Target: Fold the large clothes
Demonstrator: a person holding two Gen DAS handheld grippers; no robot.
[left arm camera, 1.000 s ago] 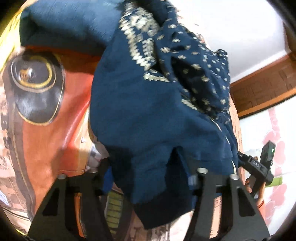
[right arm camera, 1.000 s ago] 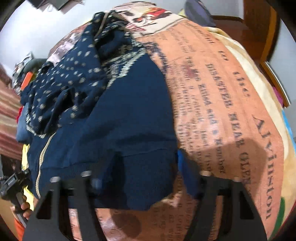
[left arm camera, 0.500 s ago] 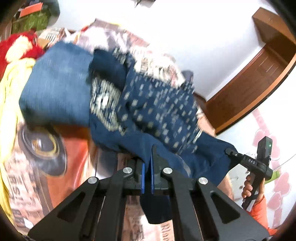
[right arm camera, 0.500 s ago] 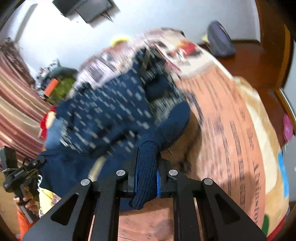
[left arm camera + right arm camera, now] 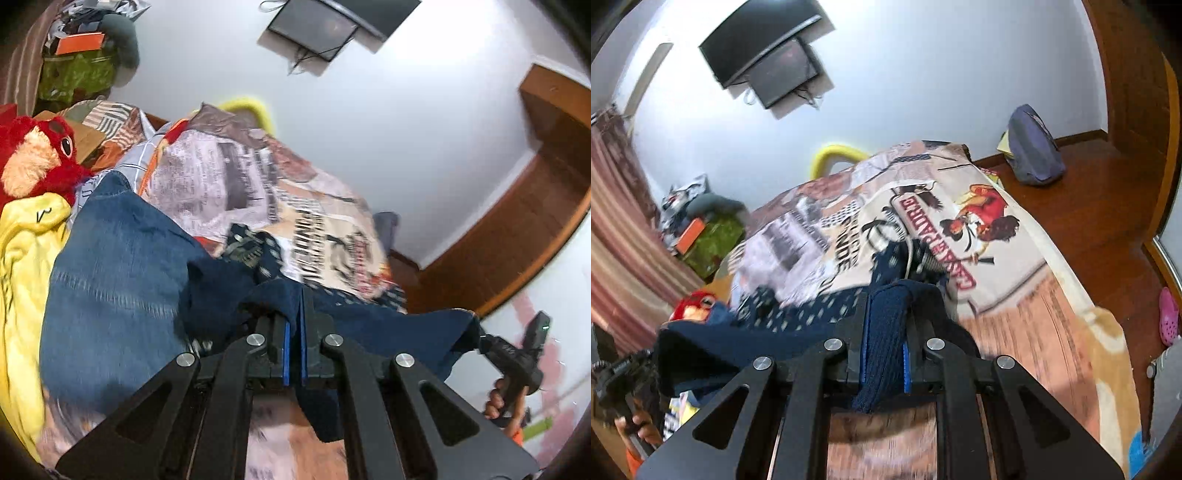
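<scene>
Left gripper (image 5: 293, 347): your jaws have just clamped fully shut on a thin edge of the navy knitted sweater (image 5: 388, 328).
Right gripper (image 5: 884, 354): pinched on its ribbed hem.
Sweater: hangs stretched between both, above the printed bedspread (image 5: 1015, 295), ready to spread flat.

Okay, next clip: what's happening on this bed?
A person is folding a navy knit sweater on a bed with a printed blanket. The left gripper and right gripper are each shut on its hem, holding that edge stretched between them above the bed. Folded jeans lie beside it.
</scene>
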